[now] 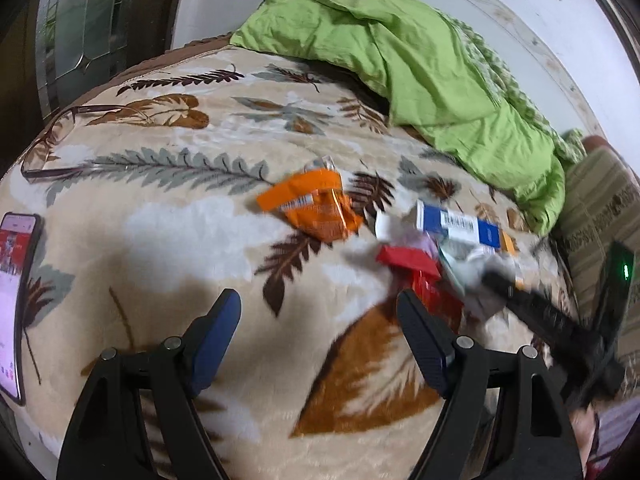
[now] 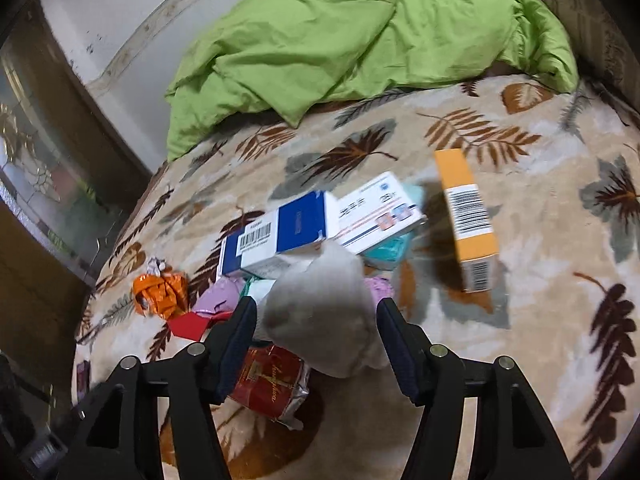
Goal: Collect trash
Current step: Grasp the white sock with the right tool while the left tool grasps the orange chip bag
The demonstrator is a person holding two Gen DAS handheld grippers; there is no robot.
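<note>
Clearly little is getting collected yet: the trash pile [image 2: 304, 240] is lying scattered on the bed [image 2: 540, 240], the right hand-held gripper [image 2: 316, 320] is straddling a grey wad [image 2: 324, 312] without visibly pinching it, and the left hand-held gripper [image 1: 320, 312] is hovering wide open and empty.

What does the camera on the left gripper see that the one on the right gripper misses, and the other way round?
Only the left view shows thin-framed eyeglasses, a lit phone at the bed's edge, and the right gripper reaching into the pile. Only the right view shows an upright orange cardboard box with barcodes, a white carton with printed text and a grey-white crumpled wad between that gripper's fingers. Both show the crumpled orange foil wrapper, blue-and-white barcoded box, red wrapper, green quilt and leaf-patterned blanket.
</note>
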